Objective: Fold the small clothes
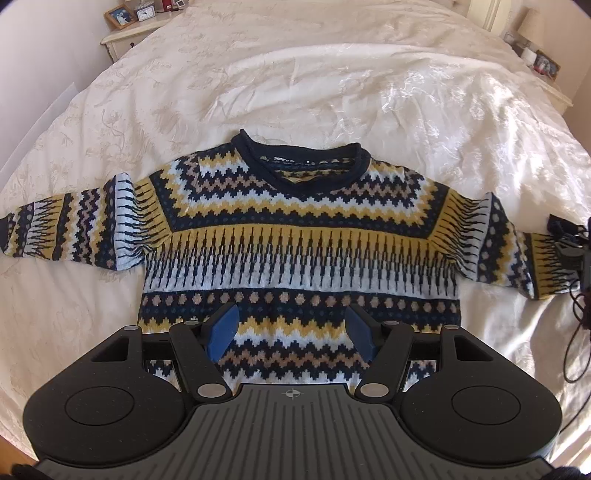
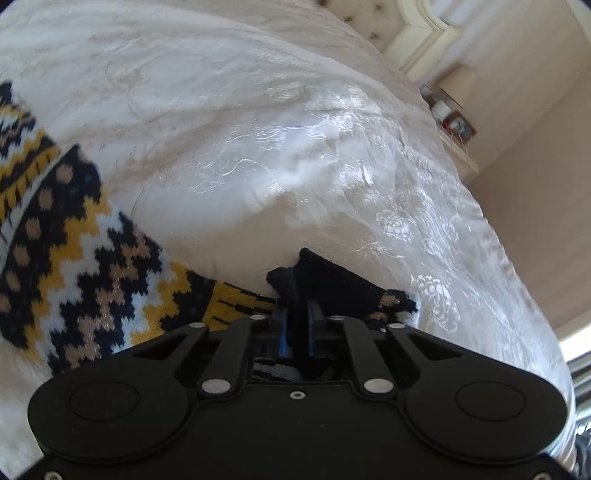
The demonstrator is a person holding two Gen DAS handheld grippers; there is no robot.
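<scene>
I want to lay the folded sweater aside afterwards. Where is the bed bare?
Bare bedspread lies beyond the sweater's collar, up toward the nightstand, and beside its hem. It is crowded at the sleeve cuff, where the right gripper and cables sit.

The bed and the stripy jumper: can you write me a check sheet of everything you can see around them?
Surface: bed with a cream patterned cover, a bit wrinkled.
Job's things: one zigzag jumper lying flat, front up, neck away from the camera, both sleeves spread out.
Clutter: nothing seen on the cover besides the jumper.
Grippers: left tool open above the jumper's hem, holding nothing; right tool shut on the dark cuff of the right sleeve.
Cables: black cables hang at the right edge of the bed.
Surroundings: bedside table with a photo frame and small clock; a second bedside table with a lamp.
</scene>
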